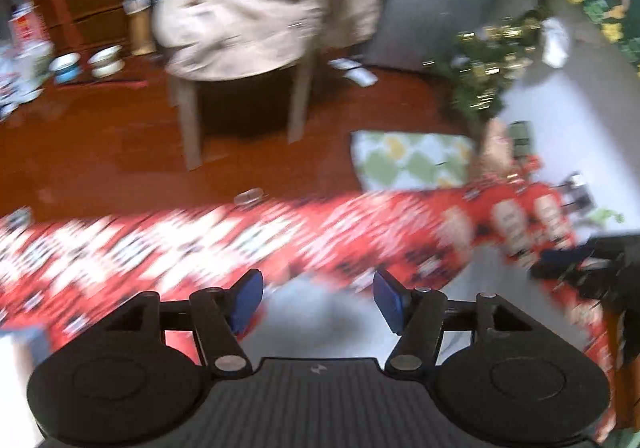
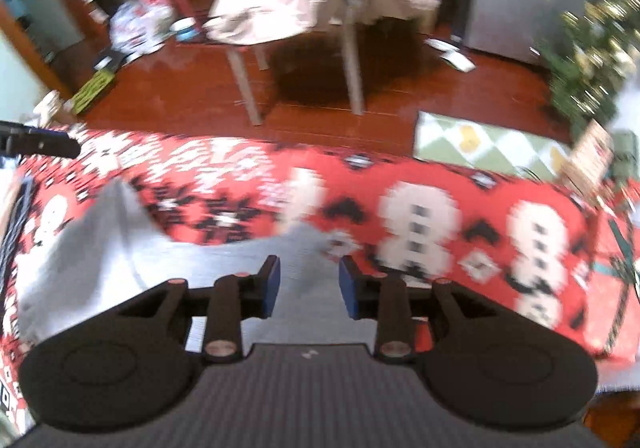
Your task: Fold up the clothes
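Left wrist view is showing the left gripper (image 1: 318,300) hanging over a grey garment (image 1: 320,312) with its blue pads wide apart and nothing between them. Right gripper (image 2: 309,282) is sitting narrower but also gaping, empty, above the same grey cloth (image 2: 100,248), which is lying on the red snowman tablecloth (image 2: 440,207). Everything's pretty blurry, so I can't tell which edge or sleeve is which.

My guess is both claws are lining up for the next fold. To do it well I'd be going for two matching corners, pinching only the top layer so the tablecloth isn't getting dragged along, then lifting evenly and laying it over flat. That beige pile on the chair (image 1: 272,3) is probably waiting next.
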Demonstrator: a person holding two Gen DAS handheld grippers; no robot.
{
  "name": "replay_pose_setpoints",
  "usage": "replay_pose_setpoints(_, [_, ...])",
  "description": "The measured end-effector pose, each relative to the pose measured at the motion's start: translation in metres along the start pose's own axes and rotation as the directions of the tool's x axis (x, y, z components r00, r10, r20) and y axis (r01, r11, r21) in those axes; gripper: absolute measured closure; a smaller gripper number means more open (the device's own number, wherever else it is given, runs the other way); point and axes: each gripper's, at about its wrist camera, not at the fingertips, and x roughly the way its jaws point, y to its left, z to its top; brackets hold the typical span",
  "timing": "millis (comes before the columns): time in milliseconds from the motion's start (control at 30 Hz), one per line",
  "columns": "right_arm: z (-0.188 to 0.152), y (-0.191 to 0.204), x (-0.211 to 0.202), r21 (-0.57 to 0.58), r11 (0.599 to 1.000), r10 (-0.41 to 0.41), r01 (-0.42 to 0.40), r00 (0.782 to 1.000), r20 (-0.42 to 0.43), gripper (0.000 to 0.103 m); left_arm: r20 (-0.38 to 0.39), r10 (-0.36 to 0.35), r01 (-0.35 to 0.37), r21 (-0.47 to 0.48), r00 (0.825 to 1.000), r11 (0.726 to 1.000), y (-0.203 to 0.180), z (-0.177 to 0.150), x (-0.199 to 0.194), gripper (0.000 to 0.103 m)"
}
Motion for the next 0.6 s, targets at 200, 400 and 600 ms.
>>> replay_pose_setpoints(200, [0.018,0.101,0.038,-0.217,0.971,0.091,-0.1,0.994,-0.053,0.067,-0.063,0.106,-0.11,-0.067,0.992,0.992,0.063,-0.057,-0.012,0.05])
replay_pose_setpoints(400, [0.036,0.205,0.07,-0.404,0.888,0.201,-0.217,0.976,-0.083,0.069,-0.116,0.14,-0.149,-0.068,0.983,0.987,0.092,-0.097,0.001,0.063])
replay_pose_setpoints(600, [0.053,0.282,0.103,-0.527,0.811,0.226,-0.254,0.967,-0.12,0.069,-0.104,0.132,-0.142,-0.1,0.986,0.985,0.106,-0.115,0.0,0.063])
